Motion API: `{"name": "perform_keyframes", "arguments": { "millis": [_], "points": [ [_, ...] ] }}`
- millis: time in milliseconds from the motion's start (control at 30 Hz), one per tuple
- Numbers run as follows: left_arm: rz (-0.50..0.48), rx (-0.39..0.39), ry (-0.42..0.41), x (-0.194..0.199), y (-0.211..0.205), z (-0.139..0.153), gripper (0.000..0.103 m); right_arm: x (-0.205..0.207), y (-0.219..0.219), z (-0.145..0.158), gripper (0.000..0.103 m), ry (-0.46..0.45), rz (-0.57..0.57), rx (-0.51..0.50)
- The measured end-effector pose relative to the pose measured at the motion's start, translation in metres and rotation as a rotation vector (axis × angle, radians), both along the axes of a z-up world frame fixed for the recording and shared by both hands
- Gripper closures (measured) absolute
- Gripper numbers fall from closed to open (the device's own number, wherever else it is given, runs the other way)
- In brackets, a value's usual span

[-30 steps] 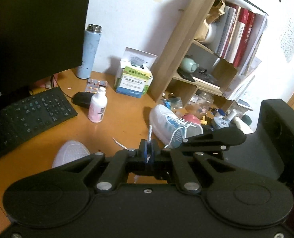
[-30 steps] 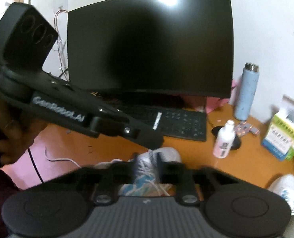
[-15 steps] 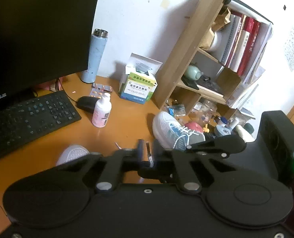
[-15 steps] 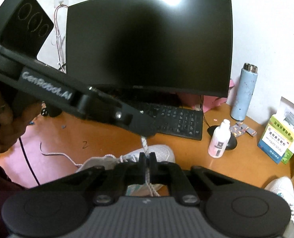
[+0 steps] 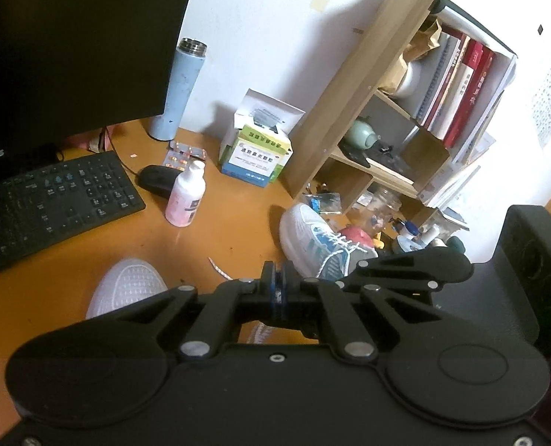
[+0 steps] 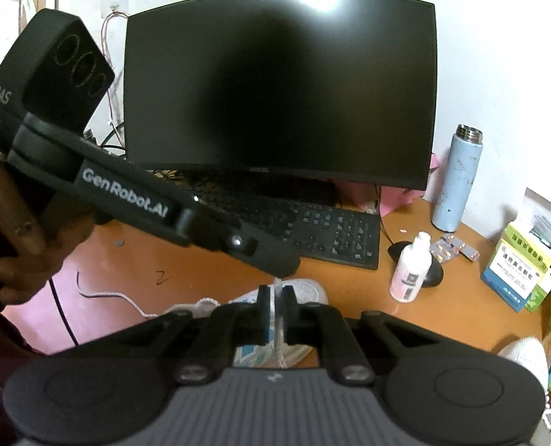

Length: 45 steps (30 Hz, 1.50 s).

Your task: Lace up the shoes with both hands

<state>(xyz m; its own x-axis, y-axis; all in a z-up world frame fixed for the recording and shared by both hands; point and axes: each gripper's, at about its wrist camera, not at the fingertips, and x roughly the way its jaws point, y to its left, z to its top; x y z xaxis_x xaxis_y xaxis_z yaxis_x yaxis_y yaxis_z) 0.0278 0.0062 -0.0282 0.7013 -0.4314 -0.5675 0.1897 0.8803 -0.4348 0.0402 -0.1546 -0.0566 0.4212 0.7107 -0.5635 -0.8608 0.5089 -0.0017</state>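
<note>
Left gripper [image 5: 278,283]: fingers pressed together; whether lace lies between them, cannot tell.
Right gripper [image 6: 275,310]: fingers nearly closed, pinching the lace [image 6: 277,338].
Shoe [image 5: 126,286]: on the bench [image 5: 208,238], under both grippers.
Second shoe [image 5: 312,238]: at 1 o'clock, near the shelf [image 5: 353,111].

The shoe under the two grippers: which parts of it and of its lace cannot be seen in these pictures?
- Left wrist view: only the white toe of the near shoe shows; the left gripper body covers the rest.
- Right wrist view: the right gripper hides the eyelets.
- Lace: a strand sits between the right gripper's fingers; where it enters the shoe is covered.
- Left gripper: shut, but whether lace is pinched is too small to tell.
</note>
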Motion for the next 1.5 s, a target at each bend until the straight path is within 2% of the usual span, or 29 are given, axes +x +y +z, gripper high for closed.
{"name": "perform_keyframes", "arguments": {
  "millis": [333, 400, 467, 567, 700, 800, 900, 933, 1033, 1100, 1300, 1400, 1433, 1500],
  "points": [
    [-0.015, 0.002, 0.013, -0.001, 0.003, 0.000, 0.102, 0.003, 0.006, -0.004, 0.100, 0.033, 0.009, -0.013],
    [0.012, 0.047, -0.009, -0.007, 0.008, 0.005, 0.093, 0.003, 0.008, -0.004, 0.100, 0.040, 0.011, -0.016],
    [0.048, 0.105, -0.019, -0.016, 0.016, 0.007, 0.066, 0.003, 0.010, -0.005, 0.100, 0.048, 0.013, -0.020],
    [0.088, 0.204, -0.020, -0.029, 0.027, 0.008, 0.061, 0.004, 0.012, -0.006, 0.100, 0.059, 0.015, -0.025],
    [0.049, 0.391, 0.027, -0.043, 0.026, -0.013, 0.058, 0.000, 0.024, -0.010, 0.100, 0.075, 0.035, -0.057],
    [0.008, 0.446, 0.058, -0.053, 0.022, -0.029, 0.055, -0.007, 0.041, -0.016, 0.100, 0.088, 0.064, -0.103],
    [-0.028, 0.480, 0.063, -0.058, 0.018, -0.042, 0.055, -0.010, 0.053, -0.021, 0.100, 0.112, 0.078, -0.131],
    [-0.036, 0.493, 0.060, -0.058, 0.017, -0.045, 0.058, -0.011, 0.058, -0.023, 0.100, 0.115, 0.080, -0.143],
    [-0.071, 0.521, 0.080, -0.056, 0.017, -0.056, 0.077, -0.013, 0.072, -0.029, 0.100, 0.116, 0.092, -0.194],
    [-0.077, 0.524, 0.092, -0.054, 0.020, -0.062, 0.079, -0.014, 0.082, -0.034, 0.100, 0.121, 0.106, -0.237],
    [-0.102, 0.499, 0.080, -0.052, 0.027, -0.070, 0.079, -0.017, 0.106, -0.044, 0.100, 0.105, 0.141, -0.353],
    [-0.105, 0.475, 0.066, -0.052, 0.028, -0.072, 0.086, -0.016, 0.110, -0.049, 0.100, 0.107, 0.140, -0.398],
    [-0.103, 0.470, 0.064, -0.052, 0.028, -0.072, 0.093, -0.015, 0.111, -0.050, 0.100, 0.112, 0.139, -0.408],
    [-0.091, 0.430, 0.066, -0.051, 0.033, -0.073, 0.094, -0.012, 0.113, -0.053, 0.100, 0.123, 0.127, -0.435]
  ]
}}
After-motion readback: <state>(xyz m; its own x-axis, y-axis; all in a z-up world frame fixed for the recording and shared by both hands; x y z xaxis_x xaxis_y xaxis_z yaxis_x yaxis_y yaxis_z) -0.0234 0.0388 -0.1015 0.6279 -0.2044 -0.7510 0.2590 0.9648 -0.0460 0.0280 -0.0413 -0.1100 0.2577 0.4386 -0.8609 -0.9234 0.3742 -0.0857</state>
